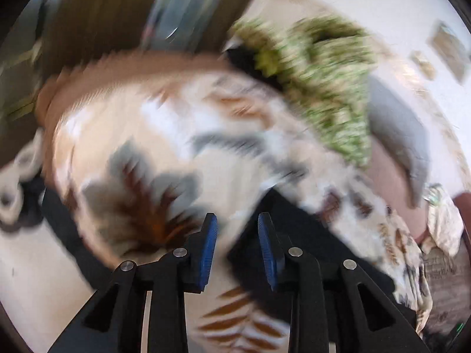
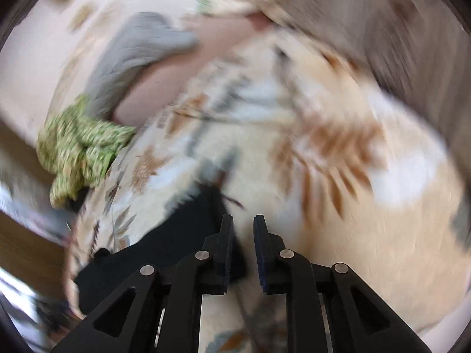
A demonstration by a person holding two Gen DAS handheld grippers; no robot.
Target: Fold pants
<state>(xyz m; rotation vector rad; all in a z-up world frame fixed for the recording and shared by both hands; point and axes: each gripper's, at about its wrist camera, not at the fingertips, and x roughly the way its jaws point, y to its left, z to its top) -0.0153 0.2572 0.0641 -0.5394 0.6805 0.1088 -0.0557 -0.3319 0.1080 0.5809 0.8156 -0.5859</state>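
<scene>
While both tools tilt downward, the left tool (image 1: 238, 251) and right tool (image 2: 243, 253) stand slightly spread, empty, above black pants (image 2: 188, 223).

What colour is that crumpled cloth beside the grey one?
Green cloth, speckled with pale flecks; the right wrist view shows it best.

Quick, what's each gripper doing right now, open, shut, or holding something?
Left gripper: jaws open, nothing pinched; black pants fabric lies below on the leaf-patterned cream sheet.
Right gripper: jaws slightly open, nothing held.
</scene>
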